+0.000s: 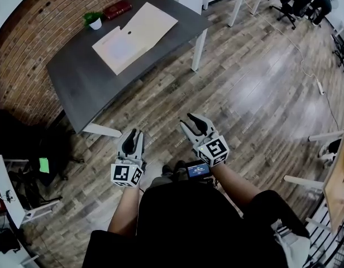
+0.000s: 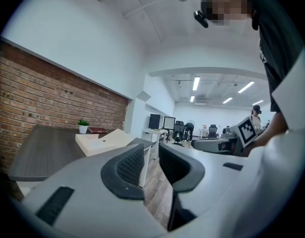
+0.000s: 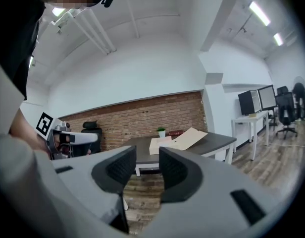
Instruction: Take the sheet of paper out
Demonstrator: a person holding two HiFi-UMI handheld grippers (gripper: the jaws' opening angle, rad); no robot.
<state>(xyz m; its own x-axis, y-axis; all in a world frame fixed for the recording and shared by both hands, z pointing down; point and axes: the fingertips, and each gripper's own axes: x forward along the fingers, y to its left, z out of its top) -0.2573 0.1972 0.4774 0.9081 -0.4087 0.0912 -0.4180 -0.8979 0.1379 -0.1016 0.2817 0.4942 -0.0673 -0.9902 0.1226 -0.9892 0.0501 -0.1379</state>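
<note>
Paper (image 1: pixel 117 48) lies flat on the dark bench (image 1: pixel 77 88), on the end near the brick wall (image 1: pixel 27 43), touching a tan envelope (image 1: pixel 154 20) (I cannot tell if part of it is inside). A small potted plant (image 1: pixel 94 20) and a red book (image 1: pixel 117 8) are just behind them. The person stands on the wooden floor (image 1: pixel 250 82), well apart from the bench. The left tool (image 1: pixel 133 134) and the right tool (image 1: pixel 193 119) both have their jaws apart, with nothing between them.
</note>
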